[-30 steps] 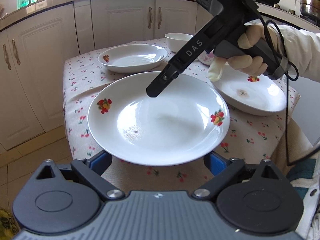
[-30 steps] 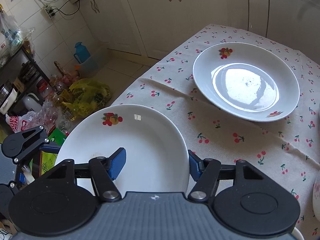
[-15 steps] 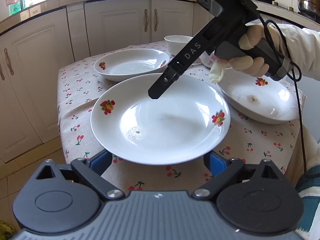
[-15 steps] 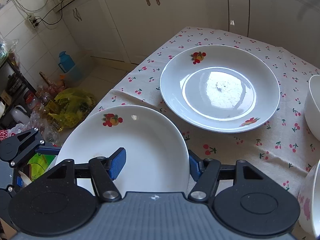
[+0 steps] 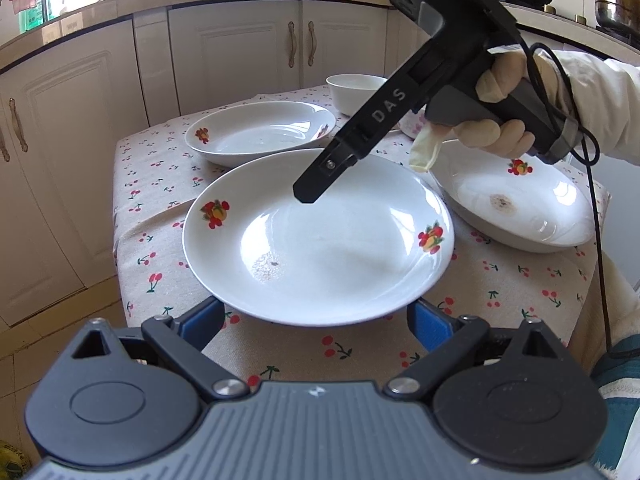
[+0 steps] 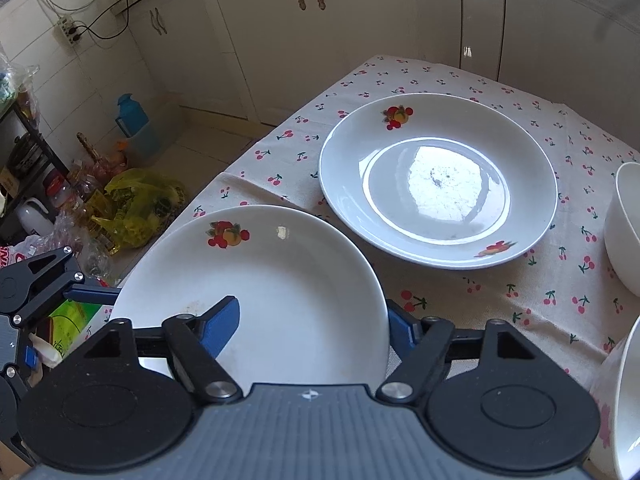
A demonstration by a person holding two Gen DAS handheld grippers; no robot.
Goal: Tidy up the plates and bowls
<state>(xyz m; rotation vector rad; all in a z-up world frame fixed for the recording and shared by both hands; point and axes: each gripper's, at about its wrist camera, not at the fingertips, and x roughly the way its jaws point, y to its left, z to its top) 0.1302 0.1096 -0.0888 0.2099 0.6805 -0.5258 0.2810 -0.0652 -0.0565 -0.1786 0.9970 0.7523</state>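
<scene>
The big white plate (image 5: 320,248) with the fruit prints sits at the near edge of the cherry-print table (image 5: 160,216), and it holds only a small brownish smear in its well. The right gripper (image 6: 310,320) has this plate's rim between its jaws, which are opening. One blue pad (image 6: 222,318) is over the plate's inside and the other is outside, under the rim. The left gripper (image 5: 316,318) comes at the plate from the opposite side. Its fingers are spread wide and both blue tips are tucked under the rim. I cannot tell whether the plate rests on them or on the cloth.

Just beyond this plate lies a second fruit-print plate (image 5: 260,132) with a few dark specks in its middle. Behind that one stands a white bowl (image 5: 356,90), and its inside is not visible.

Only the left camera shows a third plate (image 5: 516,216) just beside the big plate, with a brown stain in its centre. It alone also shows the gloved hand (image 5: 500,104) holding the right gripper above the plate, and a steel pot (image 5: 616,4) on the counter far behind.

Only the right camera shows the floor past the plate. A yellow bag (image 6: 136,204) and a blue jug (image 6: 130,114) sit there among clutter.
</scene>
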